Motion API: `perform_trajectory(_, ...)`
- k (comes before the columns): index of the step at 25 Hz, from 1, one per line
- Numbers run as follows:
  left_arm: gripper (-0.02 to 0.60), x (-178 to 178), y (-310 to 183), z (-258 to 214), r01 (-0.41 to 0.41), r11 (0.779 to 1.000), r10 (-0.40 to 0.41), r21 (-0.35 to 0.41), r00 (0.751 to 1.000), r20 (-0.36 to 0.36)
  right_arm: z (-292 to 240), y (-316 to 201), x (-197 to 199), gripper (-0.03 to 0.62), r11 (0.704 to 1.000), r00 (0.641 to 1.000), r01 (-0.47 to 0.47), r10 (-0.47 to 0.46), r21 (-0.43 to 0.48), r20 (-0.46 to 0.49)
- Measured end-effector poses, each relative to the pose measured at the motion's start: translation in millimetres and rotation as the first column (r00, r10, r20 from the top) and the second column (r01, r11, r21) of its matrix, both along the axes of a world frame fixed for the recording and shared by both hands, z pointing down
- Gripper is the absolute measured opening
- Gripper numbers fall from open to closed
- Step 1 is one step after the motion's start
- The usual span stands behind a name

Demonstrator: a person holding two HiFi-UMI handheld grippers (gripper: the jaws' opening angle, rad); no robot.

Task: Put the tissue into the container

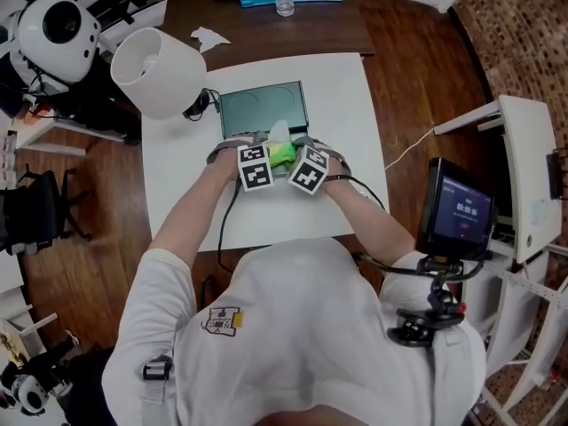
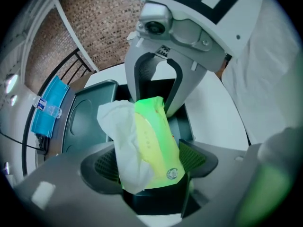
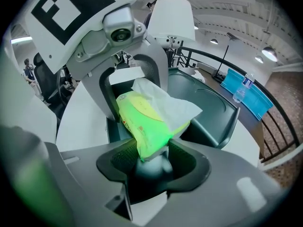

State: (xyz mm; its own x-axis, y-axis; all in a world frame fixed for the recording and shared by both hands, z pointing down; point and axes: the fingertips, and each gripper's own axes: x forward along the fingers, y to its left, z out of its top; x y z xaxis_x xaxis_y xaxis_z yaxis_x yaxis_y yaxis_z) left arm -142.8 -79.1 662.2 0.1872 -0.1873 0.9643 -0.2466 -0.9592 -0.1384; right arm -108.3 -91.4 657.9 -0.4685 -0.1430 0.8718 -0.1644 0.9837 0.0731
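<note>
Head view: left gripper (image 1: 266, 152) and right gripper (image 1: 293, 153) meet over a white table (image 1: 342, 105), a green tissue pack (image 1: 281, 153) between them, just beside the dark container (image 1: 262, 109)

Left gripper view: jaws clamp the pack, with a white tissue (image 2: 118, 126) sticking out

Right gripper view: jaws narrowed onto the pack's other end

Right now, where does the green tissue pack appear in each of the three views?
Head view: the tissue pack is at the centre, just below the dark green container.
Left gripper view: it is at the centre, standing nearly upright, with the container behind it on the left.
Right gripper view: it is at the centre, slightly left, with the container behind it on the right.
Shared landmark: the dark green container.
</note>
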Motion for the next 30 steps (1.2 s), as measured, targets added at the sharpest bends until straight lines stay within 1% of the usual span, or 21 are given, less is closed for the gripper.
perform_trajectory(1,0.365,-2,0,0,0.005,1.0,-0.005,0.002,1.0,-0.009,0,0,-1,0.196,1.0,1.0,0.0,0.0,-0.001,-0.006)
perform_trajectory(3,0.387,-7,-4,-2,0.013,1.0,-0.013,0.014,1.0,-0.022,0,-2,-4,0.196,1.0,1.0,-0.001,0.001,0.001,-0.012)
perform_trajectory(6,0.412,-19,-9,-10,0.019,0.999,-0.018,0.035,1.0,-0.025,-3,-8,-10,0.199,1.0,1.0,0.001,-0.001,0.003,-0.01)
perform_trajectory(8,0.439,-23,-8,-19,0.033,0.998,-0.031,0.045,0.998,-0.048,-3,-8,-9,0.201,1.0,1.0,0.003,-0.003,-0.006,-0.001)
perform_trajectory(10,0.466,-25,-7,-30,0.075,0.995,-0.067,0.066,0.992,-0.108,-4,-8,-8,0.207,1.0,1.0,0.001,-0.001,-0.016,0.016)
perform_trajectory(11,0.468,-27,-6,-38,0.11,0.99,-0.097,0.084,0.984,-0.15,-5,-9,-8,0.235,1.0,1.0,-0.003,0.004,-0.015,0.025)
perform_trajectory(12,0.468,-30,-6,-46,0.155,0.983,-0.133,0.101,0.971,-0.197,-7,-11,-8,0.288,1.0,0.999,-0.008,0.008,-0.01,0.034)
perform_trajectory(13,0.468,-34,-5,-53,0.206,0.972,-0.174,0.113,0.954,-0.246,-8,-13,-7,0.308,1.0,0.999,-0.011,0.011,-0.004,0.04)
perform_trajectory(15,0.468,-42,0,-64,0.316,0.942,-0.26,0.117,0.902,-0.345,-10,-17,-3,0.313,1.0,0.999,-0.016,0.015,0.005,0.049)
perform_trajectory(17,0.468,-50,7,-69,0.422,0.899,-0.338,0.112,0.835,-0.434,-13,-16,2,0.311,1.0,0.998,-0.021,0.021,0.007,0.067)
perform_trajectory(18,0.468,-54,10,-71,0.474,0.874,-0.374,0.106,0.796,-0.476,-14,-15,3,0.311,1.0,0.997,-0.026,0.025,0.005,0.079)
perform_trajectory(19,0.468,-58,14,-73,0.525,0.846,-0.408,0.095,0.751,-0.518,-16,-14,4,0.309,1.0,0.995,-0.029,0.029,0.001,0.091)
perform_trajectory(20,0.468,-61,17,-73,0.572,0.817,-0.441,0.075,0.702,-0.56,-18,-13,5,0.307,0.999,0.994,-0.032,0.033,-0.006,0.102)
perform_trajectory(22,0.468,-67,24,-75,0.655,0.755,-0.496,0.02,0.591,-0.637,-23,-10,6,0.307,0.999,0.992,-0.034,0.037,-0.026,0.119)
perform_trajectory(24,0.468,-70,35,-81,0.714,0.699,-0.531,-0.037,0.484,-0.695,-35,-3,10,0.307,0.998,0.988,-0.04,0.045,-0.038,0.151)
perform_trajectory(25,0.466,-70,41,-85,0.733,0.677,-0.541,-0.064,0.437,-0.719,-43,2,12,0.305,0.998,0.982,-0.046,0.052,-0.042,0.182)
perform_trajectory(26,0.466,-70,48,-89,0.746,0.66,-0.547,-0.089,0.395,-0.738,-52,7,15,0.294,0.998,0.972,-0.049,0.059,-0.05,0.225)
perform_trajectory(27,0.461,-67,55,-91,0.754,0.647,-0.551,-0.113,0.36,-0.753,-61,15,17,0.283,0.997,0.957,-0.049,0.066,-0.066,0.281)
perform_trajectory(28,0.448,-64,63,-91,0.757,0.64,-0.554,-0.134,0.333,-0.763,-70,25,19,0.268,0.995,0.936,-0.046,0.074,-0.09,0.343)
perform_trajectory(29,0.438,-59,71,-89,0.755,0.638,-0.557,-0.151,0.317,-0.767,-77,36,20,0.251,0.992,0.911,-0.042,0.087,-0.12,0.402)
perform_trajectory(30,0.436,-54,81,-84,0.751,0.639,-0.563,-0.165,0.311,-0.766,-80,47,23,0.24,0.988,0.887,-0.04,0.104,-0.15,0.45)
